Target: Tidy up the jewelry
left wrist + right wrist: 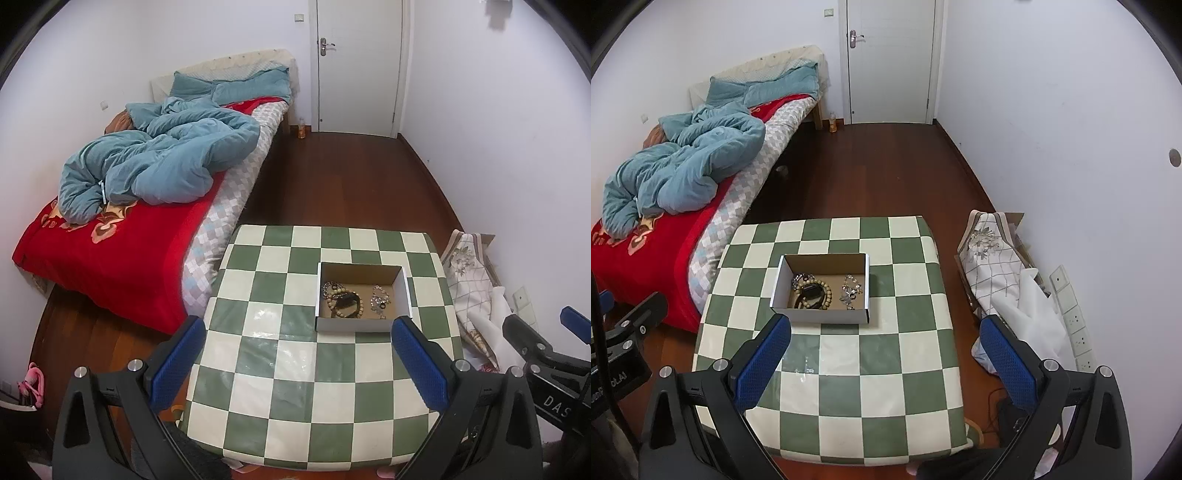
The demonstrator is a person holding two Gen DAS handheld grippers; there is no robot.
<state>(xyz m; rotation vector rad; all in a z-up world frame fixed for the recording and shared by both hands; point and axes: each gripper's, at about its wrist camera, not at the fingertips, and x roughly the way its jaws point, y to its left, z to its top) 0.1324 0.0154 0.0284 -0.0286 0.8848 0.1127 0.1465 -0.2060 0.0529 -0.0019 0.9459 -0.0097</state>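
Here, a small counter (pixel 295 369) with a green and white checkered cover stands in a bedroom. On it sits an open cardboard box (pixel 364 271), white on the outside and brown inside. The box is near the middle of the counter, a bit toward the far side.

The jewelry is all inside the box. A beaded bracelet (pixel 343 304) with pale round beads lies on the left side of the box floor, curled up with some darker pieces that touch it. A silver chain (pixel 380 301) lies on the right side of the box floor, apart from the beads. In the right wrist view, the same box (pixel 827 260) holds the beaded bracelet (pixel 812 293) and the silver chain (pixel 851 290) in the same spots.

The left gripper (pixel 299 356) hangs above the near part of the counter. Its jaws are wide apart and hold nothing. The right gripper (pixel 886 354) also hangs over the near right part of the counter. Its jaws are wide apart too, with nothing between them. Neither gripper touches the box.

To the left of the counter is a bed (pixel 110 258) with a red blanket and a rumpled blue quilt (pixel 166 158) on top. A white door (pixel 360 66) is shut at the far end of the room. The floor (pixel 351 177) is dark wood.
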